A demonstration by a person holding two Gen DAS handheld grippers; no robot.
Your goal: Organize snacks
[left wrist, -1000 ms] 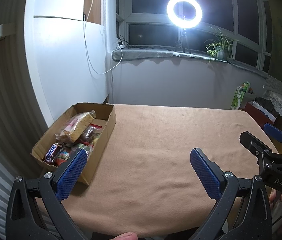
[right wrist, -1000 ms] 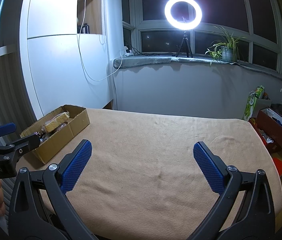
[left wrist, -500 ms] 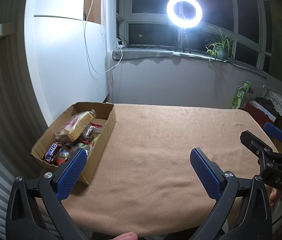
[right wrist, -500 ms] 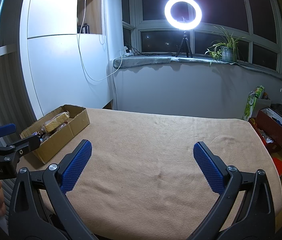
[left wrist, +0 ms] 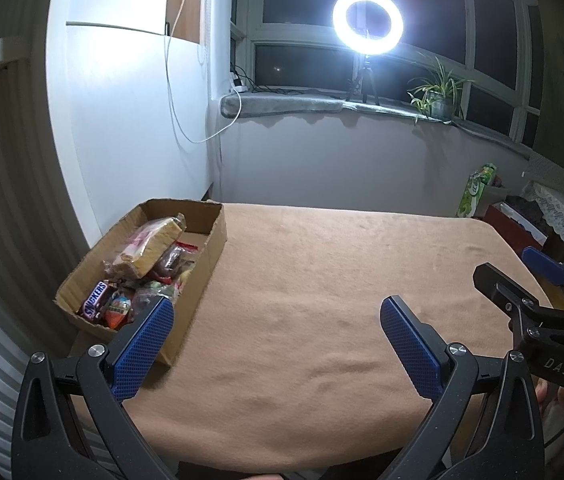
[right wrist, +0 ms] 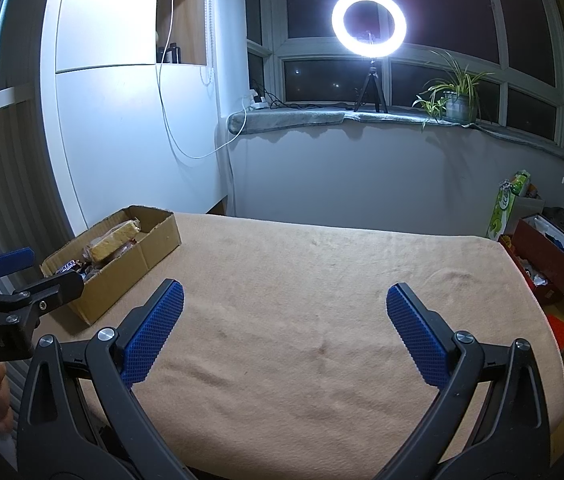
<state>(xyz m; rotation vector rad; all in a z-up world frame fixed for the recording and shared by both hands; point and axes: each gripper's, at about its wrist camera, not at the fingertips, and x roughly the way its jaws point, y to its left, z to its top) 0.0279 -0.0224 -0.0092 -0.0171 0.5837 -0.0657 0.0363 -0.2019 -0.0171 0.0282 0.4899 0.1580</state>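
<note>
The left gripper (left wrist: 278,344) hangs with its blue-padded jaws spread wide and nothing between them, low over the near edge of the tan cloth-covered table (left wrist: 321,280); the right gripper (right wrist: 283,328) is held just the same beside it, probably so either can reach out. The snacks, among them a Snickers bar (left wrist: 96,306) and a wrapped sandwich-like pack (left wrist: 150,246), are heaped in the open brown cardboard box (left wrist: 206,276) just ahead of the left gripper's left finger, well left of the right gripper; the box keeps them together at the table's left edge.
</note>
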